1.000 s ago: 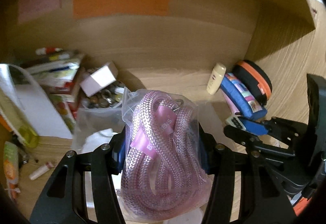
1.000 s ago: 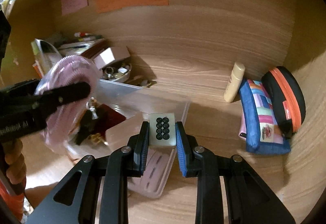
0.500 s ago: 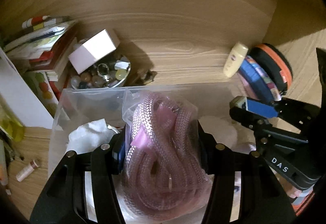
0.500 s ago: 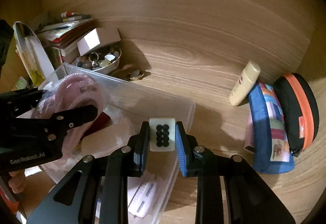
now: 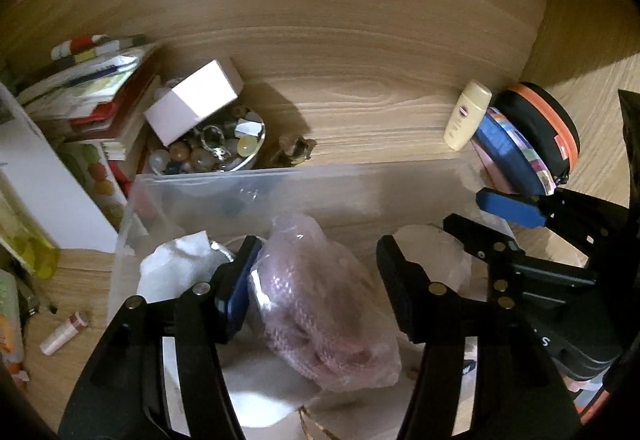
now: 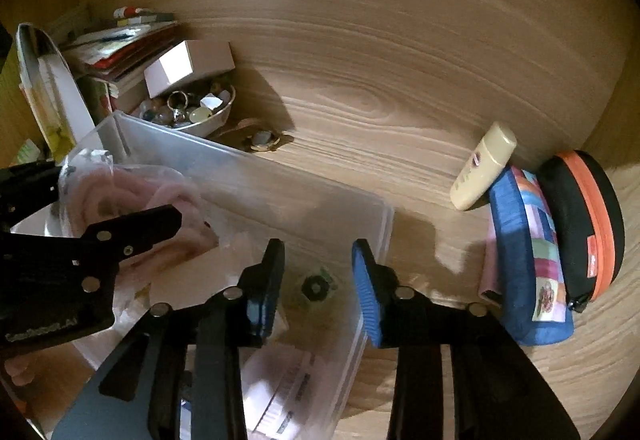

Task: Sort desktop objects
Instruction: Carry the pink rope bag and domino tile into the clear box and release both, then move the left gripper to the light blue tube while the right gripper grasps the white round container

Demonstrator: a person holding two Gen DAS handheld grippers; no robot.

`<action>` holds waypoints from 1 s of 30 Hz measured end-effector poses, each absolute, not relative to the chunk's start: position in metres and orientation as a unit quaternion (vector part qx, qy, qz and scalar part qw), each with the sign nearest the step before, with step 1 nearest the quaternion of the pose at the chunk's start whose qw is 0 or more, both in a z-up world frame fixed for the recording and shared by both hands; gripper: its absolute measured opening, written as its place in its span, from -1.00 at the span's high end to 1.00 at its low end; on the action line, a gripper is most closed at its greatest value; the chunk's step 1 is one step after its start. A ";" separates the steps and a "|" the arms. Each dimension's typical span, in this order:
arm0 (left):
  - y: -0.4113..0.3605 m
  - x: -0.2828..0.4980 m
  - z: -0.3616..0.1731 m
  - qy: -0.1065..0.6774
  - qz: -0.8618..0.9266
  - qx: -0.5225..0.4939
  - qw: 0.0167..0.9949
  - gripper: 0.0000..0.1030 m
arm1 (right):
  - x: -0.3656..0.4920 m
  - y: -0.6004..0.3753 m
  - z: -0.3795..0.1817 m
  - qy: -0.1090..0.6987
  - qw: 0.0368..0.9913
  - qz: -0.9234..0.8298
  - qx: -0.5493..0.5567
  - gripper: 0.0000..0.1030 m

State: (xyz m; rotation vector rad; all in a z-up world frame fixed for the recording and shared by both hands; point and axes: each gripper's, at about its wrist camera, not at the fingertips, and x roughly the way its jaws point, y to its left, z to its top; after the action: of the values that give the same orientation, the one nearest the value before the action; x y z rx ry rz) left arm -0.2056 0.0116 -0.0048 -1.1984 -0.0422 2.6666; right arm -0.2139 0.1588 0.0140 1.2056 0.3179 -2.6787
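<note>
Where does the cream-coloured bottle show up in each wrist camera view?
Left wrist view: cream bottle at upper right, leaning on the blue pouch.
Right wrist view: cream bottle at middle right, same lean on the pouch.
Shared landmark: black case with orange zip.

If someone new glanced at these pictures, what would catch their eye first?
Probably the bagged pink rope between the opening jaws of the left gripper, over the clear plastic bin. Next, the orange-trimmed black case at the right, beside a patchwork blue pouch.
</note>
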 end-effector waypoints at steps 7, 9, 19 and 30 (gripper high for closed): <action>0.009 -0.185 0.019 -0.011 0.926 -0.365 0.093 -0.46 | -0.197 0.160 0.023 0.108 0.085 -0.908 0.396 0.14; 0.008 -0.178 0.026 -0.011 0.931 -0.353 0.097 -0.54 | -0.185 0.161 0.029 0.108 0.085 -0.914 0.383 -0.08; -0.004 -0.132 0.053 -0.012 0.949 -0.309 0.068 -0.93 | -0.131 0.164 0.058 0.097 0.100 -0.928 0.345 -0.58; -0.031 -0.088 0.044 -0.011 0.946 -0.320 0.059 -0.93 | -0.088 0.143 0.042 0.091 0.138 -0.919 0.357 -0.63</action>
State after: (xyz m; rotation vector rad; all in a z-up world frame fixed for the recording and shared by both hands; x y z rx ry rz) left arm -0.0878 -0.0308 0.0444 -0.9686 -0.0323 2.8643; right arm -0.0884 0.1426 0.0423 1.0328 0.2621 -2.6593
